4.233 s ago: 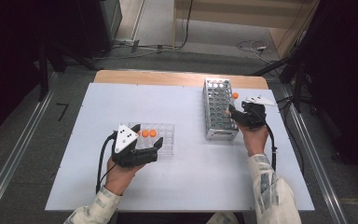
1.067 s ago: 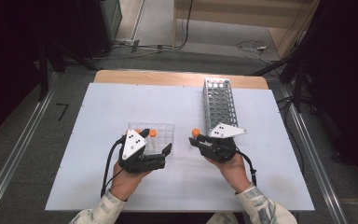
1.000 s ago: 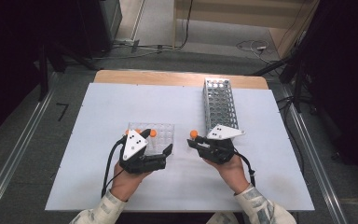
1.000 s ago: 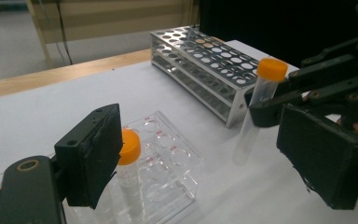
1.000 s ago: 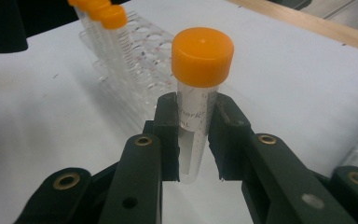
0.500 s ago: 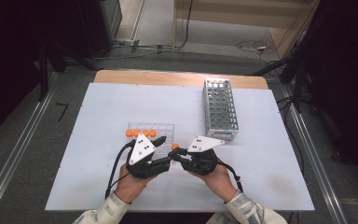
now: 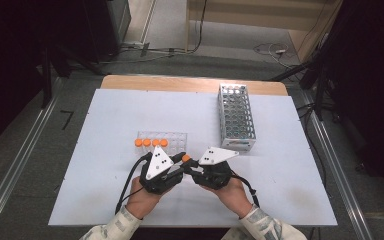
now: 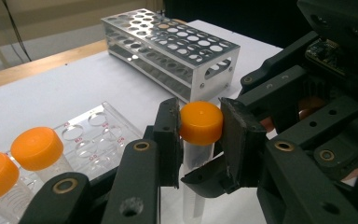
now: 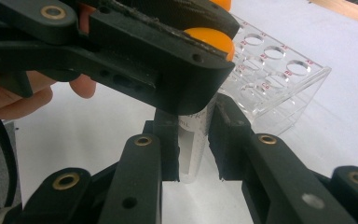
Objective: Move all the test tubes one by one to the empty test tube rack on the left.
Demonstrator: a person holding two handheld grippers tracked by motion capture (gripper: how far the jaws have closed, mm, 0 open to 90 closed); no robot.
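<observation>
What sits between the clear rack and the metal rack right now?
Bare white table in the high view. The clear rack and metal rack stand apart; the grippers meet nearer the person.

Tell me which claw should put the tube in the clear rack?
Left, probably. The left claw pinches the orange-capped clear plastic tube by its cap, nearer the clear plastic rack; the right claw grips its body.
</observation>
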